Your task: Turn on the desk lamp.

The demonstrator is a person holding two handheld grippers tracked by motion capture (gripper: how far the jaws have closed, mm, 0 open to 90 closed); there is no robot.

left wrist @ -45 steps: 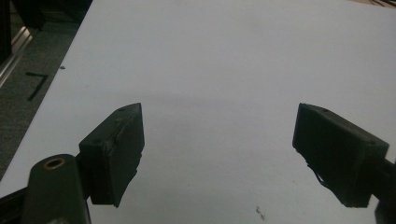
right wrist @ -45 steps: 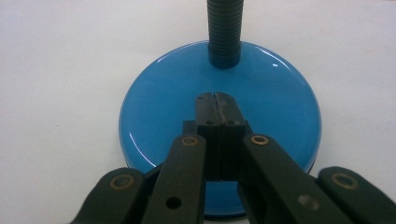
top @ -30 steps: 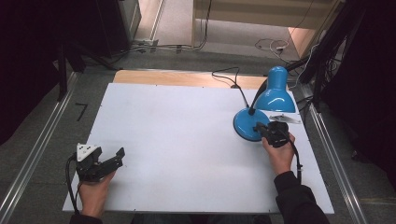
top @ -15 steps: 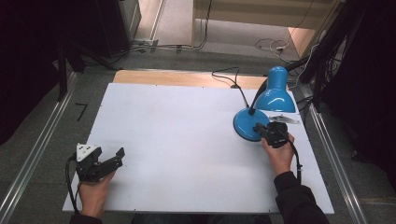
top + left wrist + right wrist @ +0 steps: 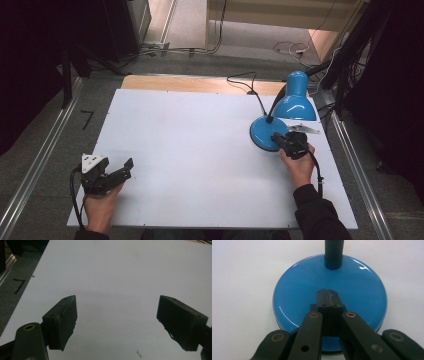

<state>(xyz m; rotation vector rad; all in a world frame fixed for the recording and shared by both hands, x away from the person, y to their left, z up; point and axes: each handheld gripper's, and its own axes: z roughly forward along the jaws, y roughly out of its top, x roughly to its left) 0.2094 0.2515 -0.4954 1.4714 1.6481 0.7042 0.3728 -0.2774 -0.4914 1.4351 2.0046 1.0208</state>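
A blue desk lamp stands at the right of the white table (image 5: 190, 140), with a round base (image 5: 265, 132), a black flexible neck (image 5: 333, 250) and a blue shade (image 5: 295, 100) turned down. My right gripper (image 5: 280, 140) is shut with its jaws pressed together, and its tips (image 5: 326, 292) rest over the top of the lamp base (image 5: 352, 282). Near the table's front left corner my left gripper (image 5: 117, 170) is open, its two black jaws spread wide over bare white table (image 5: 117, 277) with nothing between them.
The lamp's black cord (image 5: 245, 82) runs back over the wooden strip (image 5: 200, 84) at the table's far edge. A small flat metallic piece (image 5: 305, 129) lies just right of the lamp base. Metal rails (image 5: 45, 150) flank the table on the grey floor.
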